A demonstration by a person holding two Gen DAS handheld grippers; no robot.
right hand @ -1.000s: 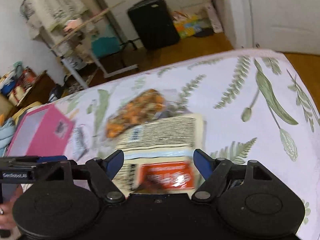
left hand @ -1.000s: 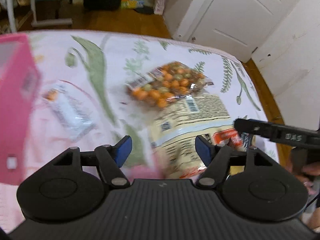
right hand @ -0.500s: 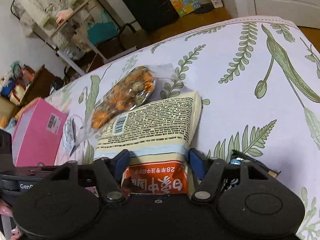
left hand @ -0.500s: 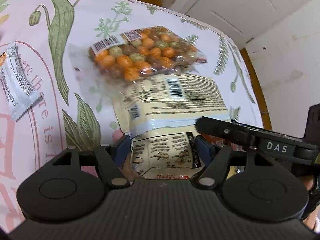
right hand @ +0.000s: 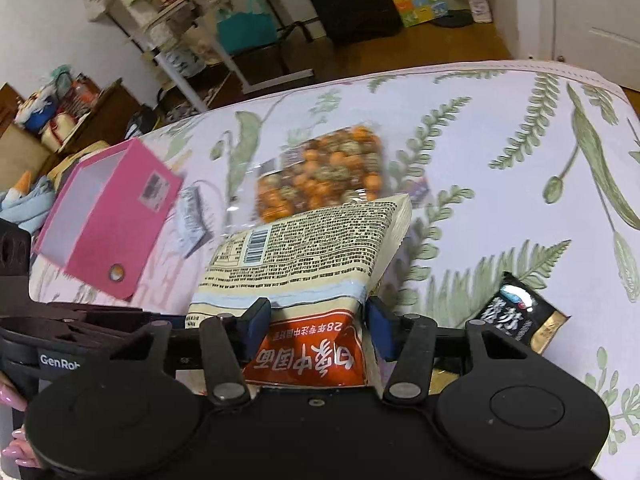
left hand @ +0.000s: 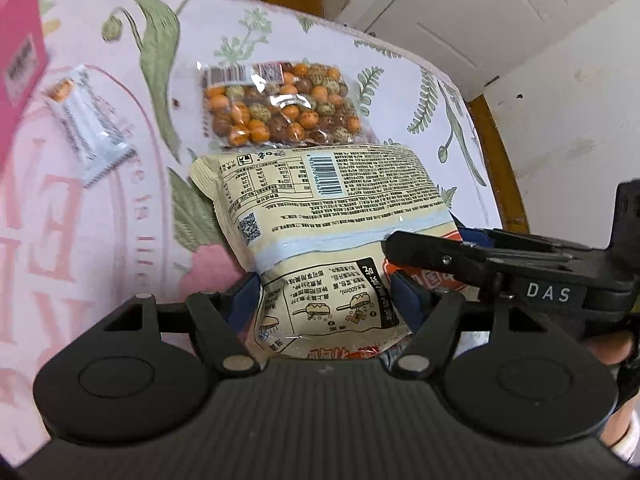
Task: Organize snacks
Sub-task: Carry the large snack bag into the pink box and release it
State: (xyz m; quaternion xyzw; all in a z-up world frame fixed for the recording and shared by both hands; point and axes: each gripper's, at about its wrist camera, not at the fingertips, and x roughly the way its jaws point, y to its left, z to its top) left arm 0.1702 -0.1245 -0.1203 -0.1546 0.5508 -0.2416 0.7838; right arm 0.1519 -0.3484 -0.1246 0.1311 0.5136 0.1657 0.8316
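1. Both grippers are now closing in on the same big noodle packet; a second ago their fingers were spread with the packet lying loose ahead of them, and now each pair is flanking its near end.
2. Left gripper: its fingers are pinching the near left part of the packet, blue pads touching both edges of the cream wrapper.
3. Right gripper: its fingers are pinching the near right part, over the orange panel, and the wrapper is buckling between the pads.
4. Whether the packet is lying on the worktop or is lifting at its near end, I cannot tell; its far end is touching the bag of coated nuts, which is lying just beyond it.
5. Progress, as I judge it, is early: nothing is showing inside the pink box standing at the far left, open side up.
6. What is waiting to be sorted: the nuts, the small white bar wrapper lying near the box, the dark sachet lying near right, and the packet itself.
7. Hidden or unclear: the box's interior is only partly showing, the packet's nearest edge is disappearing behind the gripper bodies, and the bar wrapper is blurring in both views.
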